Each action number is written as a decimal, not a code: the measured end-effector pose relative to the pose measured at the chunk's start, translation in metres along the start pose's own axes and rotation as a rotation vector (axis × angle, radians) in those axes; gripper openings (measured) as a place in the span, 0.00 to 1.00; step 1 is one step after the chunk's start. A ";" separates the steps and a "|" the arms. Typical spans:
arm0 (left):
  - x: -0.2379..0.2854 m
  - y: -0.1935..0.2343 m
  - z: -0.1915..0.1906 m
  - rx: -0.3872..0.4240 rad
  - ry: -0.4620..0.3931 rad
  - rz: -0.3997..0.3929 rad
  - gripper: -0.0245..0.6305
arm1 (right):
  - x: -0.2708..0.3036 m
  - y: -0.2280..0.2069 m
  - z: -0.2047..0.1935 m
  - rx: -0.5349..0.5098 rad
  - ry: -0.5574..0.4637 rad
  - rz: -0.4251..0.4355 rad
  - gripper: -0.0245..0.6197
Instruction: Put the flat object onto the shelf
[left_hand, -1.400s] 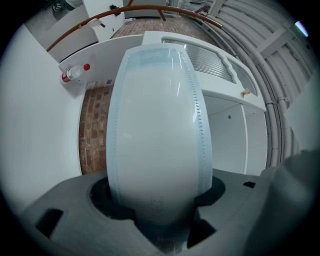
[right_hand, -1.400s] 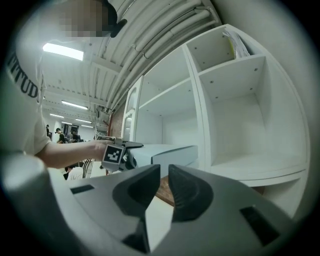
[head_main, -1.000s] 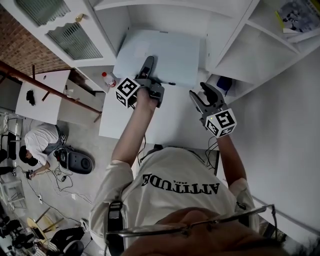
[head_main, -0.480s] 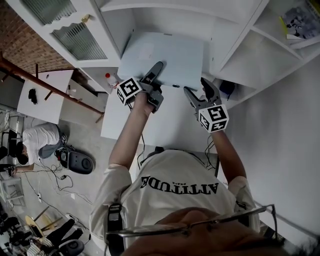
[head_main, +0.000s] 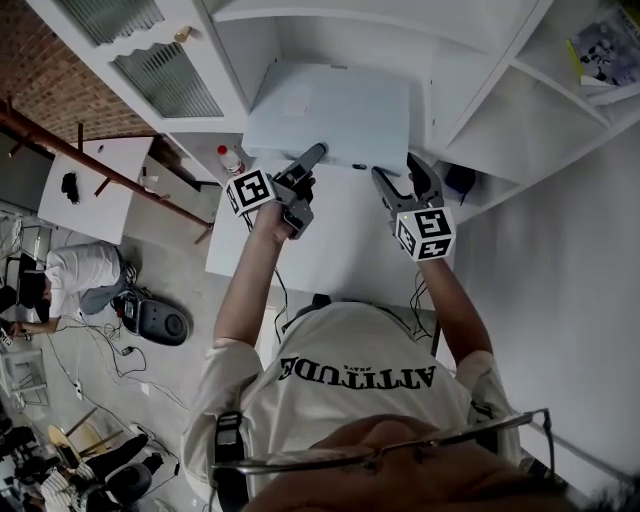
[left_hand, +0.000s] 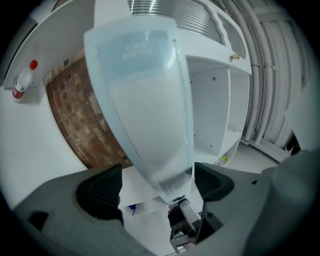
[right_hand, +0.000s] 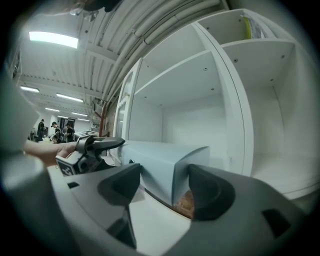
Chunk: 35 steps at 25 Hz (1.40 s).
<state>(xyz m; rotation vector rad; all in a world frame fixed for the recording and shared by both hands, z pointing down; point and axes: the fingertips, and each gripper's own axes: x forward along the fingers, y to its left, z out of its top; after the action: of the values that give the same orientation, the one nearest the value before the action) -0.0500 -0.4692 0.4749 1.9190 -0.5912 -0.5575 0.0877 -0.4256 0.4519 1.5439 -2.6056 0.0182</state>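
The flat object (head_main: 330, 112) is a pale blue plastic case lying on the white shelf (head_main: 430, 70) inside the cabinet, its front edge sticking out toward me. My left gripper (head_main: 308, 162) is at the left part of that edge. In the left gripper view the case (left_hand: 145, 100) runs between the pads (left_hand: 102, 187) with gaps on both sides. My right gripper (head_main: 398, 178) straddles the front right corner of the case (right_hand: 160, 157) without pressing on it. Both grippers' jaws have just been opening and stand open.
A small bottle with a red cap (head_main: 231, 160) stands left of the case. A white table (head_main: 300, 250) lies under my arms. Cabinet doors with ribbed glass (head_main: 165, 80) hang open at the left. Side compartments at the right hold a book (head_main: 603, 50). A person (head_main: 75, 278) crouches on the floor.
The left gripper has drawn back from on top of the case to its front edge and rolled. The right gripper has moved up to the front right corner. Both jaws are wider.
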 end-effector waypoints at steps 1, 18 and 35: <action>-0.005 0.000 0.001 0.026 0.004 0.009 0.69 | 0.001 -0.001 0.000 0.002 -0.001 -0.006 0.48; -0.039 -0.026 0.050 0.439 -0.051 0.132 0.68 | 0.029 -0.026 0.004 0.017 0.019 -0.087 0.48; -0.016 -0.011 0.075 0.564 0.000 0.185 0.68 | 0.051 -0.045 0.006 0.014 0.082 -0.103 0.48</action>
<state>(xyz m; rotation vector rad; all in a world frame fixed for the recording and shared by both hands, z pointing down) -0.1067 -0.5072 0.4374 2.3513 -0.9931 -0.2860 0.1021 -0.4921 0.4494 1.6430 -2.4661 0.0887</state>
